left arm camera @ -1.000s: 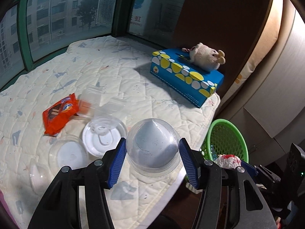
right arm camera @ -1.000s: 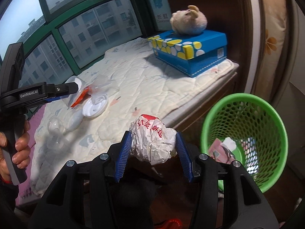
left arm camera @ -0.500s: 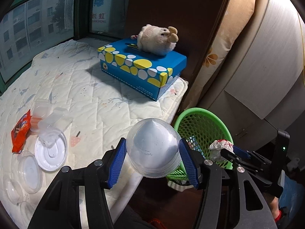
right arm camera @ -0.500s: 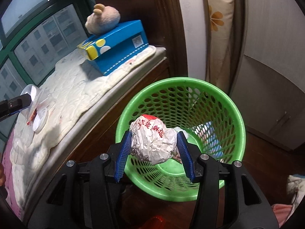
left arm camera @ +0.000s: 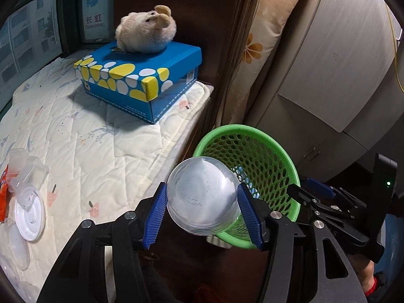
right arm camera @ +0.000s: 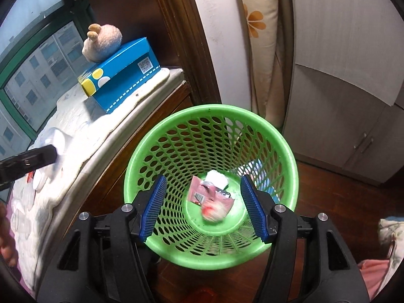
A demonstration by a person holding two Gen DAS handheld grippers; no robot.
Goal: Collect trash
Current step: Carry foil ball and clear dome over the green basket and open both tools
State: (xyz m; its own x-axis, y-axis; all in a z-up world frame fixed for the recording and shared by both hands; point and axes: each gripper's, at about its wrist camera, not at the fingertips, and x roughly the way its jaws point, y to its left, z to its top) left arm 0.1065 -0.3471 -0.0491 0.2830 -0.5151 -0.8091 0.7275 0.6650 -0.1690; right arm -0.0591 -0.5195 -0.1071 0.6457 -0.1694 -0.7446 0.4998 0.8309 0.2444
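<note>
My left gripper (left arm camera: pixel 202 212) is shut on a clear plastic dome lid (left arm camera: pixel 202 194) and holds it beside the near rim of the green mesh basket (left arm camera: pixel 275 156). My right gripper (right arm camera: pixel 202 207) is open and empty right above the basket (right arm camera: pixel 151 151). A crumpled white and red paper ball (right arm camera: pixel 214 212), blurred, lies at the basket bottom with a pink wrapper (right arm camera: pixel 202 192) and white paper (right arm camera: pixel 216 178). The right gripper also shows in the left wrist view (left arm camera: pixel 315 197).
A quilted window seat (left arm camera: pixel 88 139) holds a blue spotted tissue box (left arm camera: pixel 141 80) with a plush toy (left arm camera: pixel 146 32), plus clear plastic lids (left arm camera: pixel 27 209) and an orange wrapper (left arm camera: pixel 3 192) at its left. Cabinet doors (right arm camera: pixel 341 101) stand behind the basket.
My right gripper has opened and let the paper ball drop into the basket. My left gripper has carried the dome lid from the seat to the basket's edge.
</note>
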